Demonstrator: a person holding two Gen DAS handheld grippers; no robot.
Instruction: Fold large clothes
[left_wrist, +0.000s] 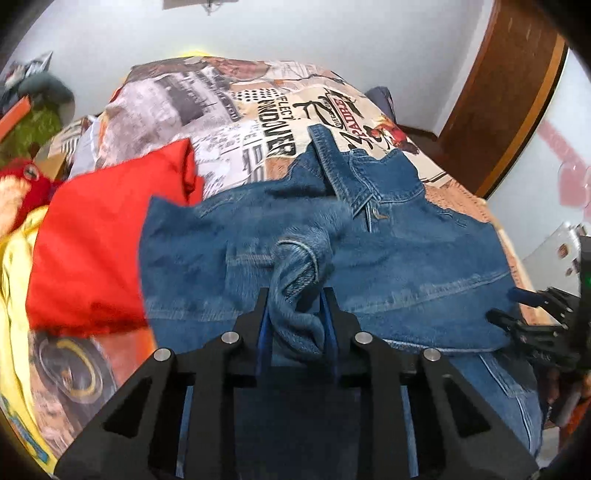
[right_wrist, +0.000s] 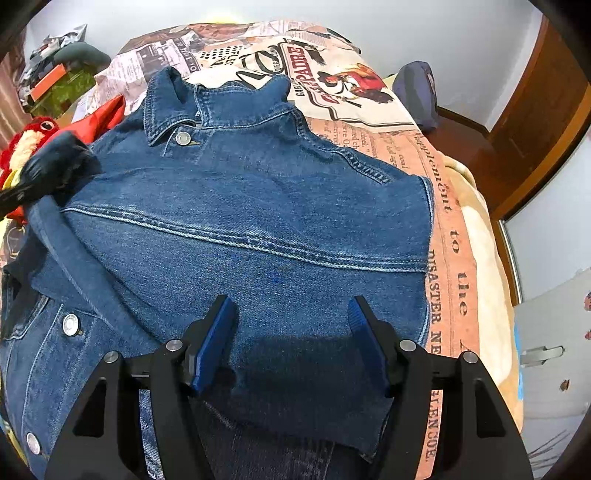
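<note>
Denim jacket lies on the bed, over the printed newspaper-pattern cover, collar toward the far end, hem toward the near edge; back panel faces up and looks fairly flat, right side edge straight along the bed's right edge.

Left claw clenched on a bunched sleeve cuff, held up over the jacket's middle; in the right wrist view the sleeve runs as a long band diagonally across the jacket's left part, so judged: left sleeve is mid-fold inward, not yet laid down.

Right claw released, jaws wide apart, hovering just over the lower back panel nr the hem; grasping nothing; contact w/ cloth cannot be told.

Progress est.: early-mid; jacket spread, one sleeve being brought in. Left to do, as far as visible: lay sleeve flat, fold sides, fold hem up to collar.

Red garment lies at the jacket's left, w/ yellow cloth beyond it at the bed's left edge; neither looks neatly folded, likely pending.
</note>
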